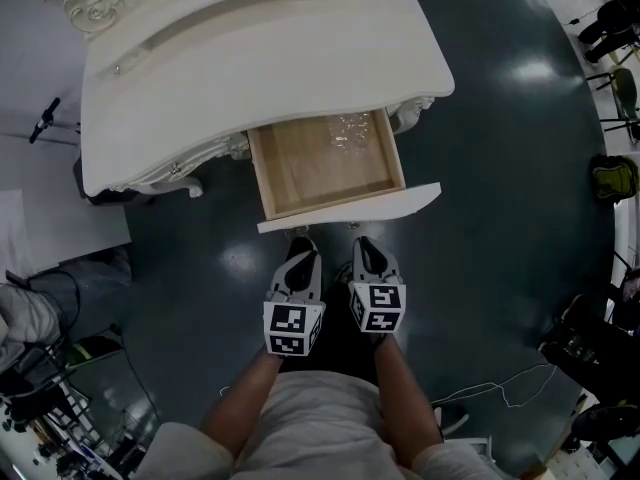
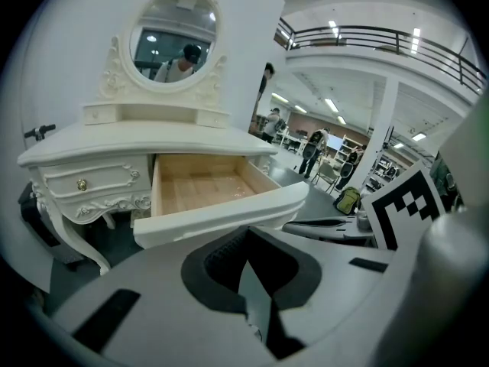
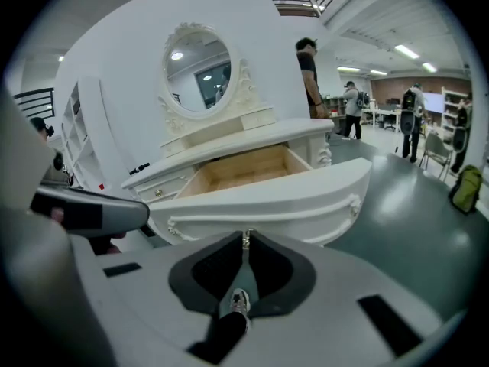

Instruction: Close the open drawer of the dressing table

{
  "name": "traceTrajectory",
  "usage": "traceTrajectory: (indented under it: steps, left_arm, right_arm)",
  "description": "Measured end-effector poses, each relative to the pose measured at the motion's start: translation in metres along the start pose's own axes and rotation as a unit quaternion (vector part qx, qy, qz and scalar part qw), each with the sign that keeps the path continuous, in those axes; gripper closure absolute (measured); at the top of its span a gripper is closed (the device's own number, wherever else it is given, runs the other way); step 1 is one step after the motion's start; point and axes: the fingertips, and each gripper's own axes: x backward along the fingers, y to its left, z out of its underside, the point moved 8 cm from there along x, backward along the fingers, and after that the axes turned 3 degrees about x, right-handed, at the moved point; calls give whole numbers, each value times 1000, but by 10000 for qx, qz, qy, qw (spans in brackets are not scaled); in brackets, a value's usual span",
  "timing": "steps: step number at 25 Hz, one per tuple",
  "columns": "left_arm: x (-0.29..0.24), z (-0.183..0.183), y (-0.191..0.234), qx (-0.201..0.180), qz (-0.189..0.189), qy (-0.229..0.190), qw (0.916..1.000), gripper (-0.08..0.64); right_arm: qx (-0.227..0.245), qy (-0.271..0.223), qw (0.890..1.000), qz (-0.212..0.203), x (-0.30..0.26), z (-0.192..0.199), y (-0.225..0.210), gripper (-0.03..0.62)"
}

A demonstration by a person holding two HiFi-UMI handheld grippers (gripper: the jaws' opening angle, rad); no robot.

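The dressing table [image 1: 260, 58] stood on the dark floor [image 1: 500, 168] with its drawer [image 1: 350, 208] pulled well out from under the tabletop, showing the bare wooden bottom. Something clear and crinkled [image 1: 350, 128] lay at the back of the drawer. The left tongs [image 1: 302, 248] were clenched, tips together with nothing between them, and pointed at the drawer's white front panel from just in front of it. The right tongs [image 1: 365, 246] were likewise clenched on nothing, side by side with the left. Whether either tip touched the panel could not be told.
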Motion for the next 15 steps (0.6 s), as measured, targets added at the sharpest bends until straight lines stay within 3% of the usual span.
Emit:
traceTrajectory:
  steps: [4,6,15]
  left_arm:
    - [-2,-1,6,8,-21,61,10000,555]
    - [-3,0,9,2,-20,129,9999,555]
    - [-4,-1,14,-6,6,250,9997,555]
  right_arm:
    - [-77,82,9999,21,-15,3,-2,558]
    - [-113,180,9998,0,-22,6,-3,468]
    - [-208,362,9991,76,-43,9,-6,446]
